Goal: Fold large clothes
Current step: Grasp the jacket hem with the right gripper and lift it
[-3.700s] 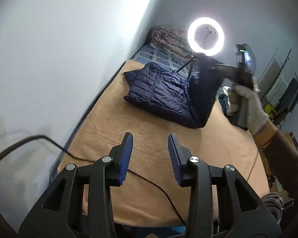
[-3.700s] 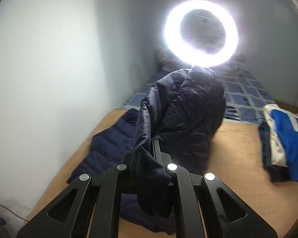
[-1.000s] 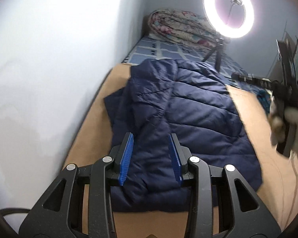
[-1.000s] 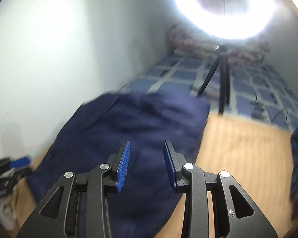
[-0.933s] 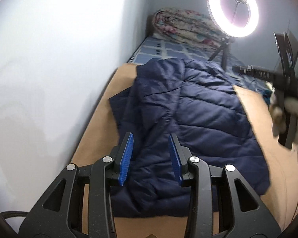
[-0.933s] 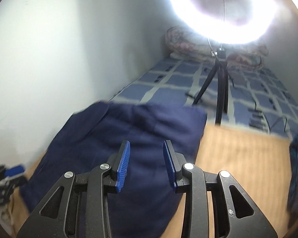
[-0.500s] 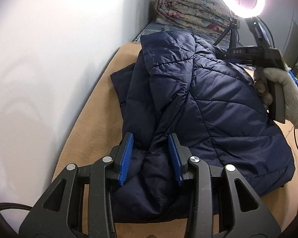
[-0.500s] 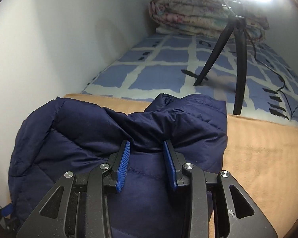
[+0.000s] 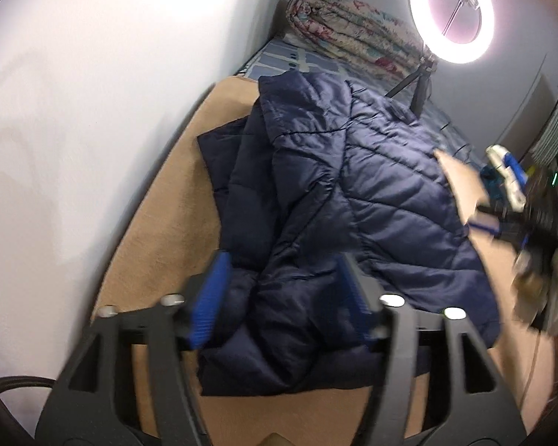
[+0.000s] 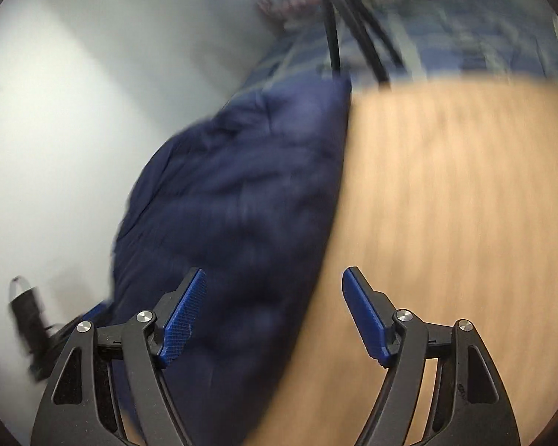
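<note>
Navy quilted jacket beneath spread left claw
</note>
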`<state>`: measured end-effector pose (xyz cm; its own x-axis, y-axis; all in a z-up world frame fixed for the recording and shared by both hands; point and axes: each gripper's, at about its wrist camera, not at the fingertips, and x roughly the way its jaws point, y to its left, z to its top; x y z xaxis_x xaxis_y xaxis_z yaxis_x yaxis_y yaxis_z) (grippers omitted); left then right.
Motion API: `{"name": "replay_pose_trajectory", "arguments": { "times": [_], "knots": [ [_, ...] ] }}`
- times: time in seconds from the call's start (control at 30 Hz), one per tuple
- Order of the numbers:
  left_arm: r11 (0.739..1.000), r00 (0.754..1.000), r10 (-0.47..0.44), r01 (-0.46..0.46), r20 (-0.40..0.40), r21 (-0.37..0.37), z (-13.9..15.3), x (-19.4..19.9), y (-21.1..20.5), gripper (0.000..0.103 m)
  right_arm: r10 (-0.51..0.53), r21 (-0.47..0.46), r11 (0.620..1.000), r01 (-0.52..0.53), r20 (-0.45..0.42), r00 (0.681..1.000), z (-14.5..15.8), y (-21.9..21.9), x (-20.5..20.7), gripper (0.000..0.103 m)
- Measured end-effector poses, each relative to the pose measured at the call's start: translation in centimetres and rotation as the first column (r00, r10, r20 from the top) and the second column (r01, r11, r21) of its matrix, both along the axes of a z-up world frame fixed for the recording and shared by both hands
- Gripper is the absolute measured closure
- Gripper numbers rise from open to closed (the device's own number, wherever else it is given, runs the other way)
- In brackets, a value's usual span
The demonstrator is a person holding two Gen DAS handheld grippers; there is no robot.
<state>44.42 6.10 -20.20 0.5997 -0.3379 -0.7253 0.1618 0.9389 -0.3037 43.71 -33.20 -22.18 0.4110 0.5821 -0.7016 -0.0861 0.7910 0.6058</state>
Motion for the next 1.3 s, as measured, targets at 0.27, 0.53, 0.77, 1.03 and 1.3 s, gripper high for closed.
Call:
{"name": "replay_pose_trajectory", "arguments": {
  "times": [0.27, 0.53, 0.77, 1.03, 1.3],
  "knots": [
    [1.000, 1.000, -0.006, 0.005, -0.030, -0.026, 0.2, 0.1, 0.4, 0.038, 0.098, 0.228, 0.970, -0.084, -0.053, 0.994, -3.9, 2.1, -4.8, 0.027],
    [0.999, 0.998, 0.013, -0.015, -0.067, -0.032, 0.0, 0.3, 0.6, 0.038, 0.136, 0.227, 0.968, -0.109, -0.105, 0.985, -4.2, 5.0, -5.7, 0.073],
    [0.996, 0.992, -0.005, -0.006, -0.126, -0.087, 1.2, -0.8, 0.7, 0.038, 0.152, 0.059, 0.987, -0.146, -0.101, 0.983, -1.7, 6.3, -7.6, 0.084],
    [0.988, 0.982, -0.041, 0.013, -0.182, -0.155, 2.0, -4.3, 0.1, 0.032, 0.163, -0.068, 0.982, -0.174, -0.137, 0.977, 0.8, 5.2, -12.9, 0.085],
    [0.961, 0.962, -0.117, 0.047, -0.245, -0.274, 0.7, -7.6, -1.9, 0.028, 0.158, -0.176, 0.967, -0.185, -0.158, 0.975, 2.4, 1.3, -19.9, 0.085]
  ]
}}
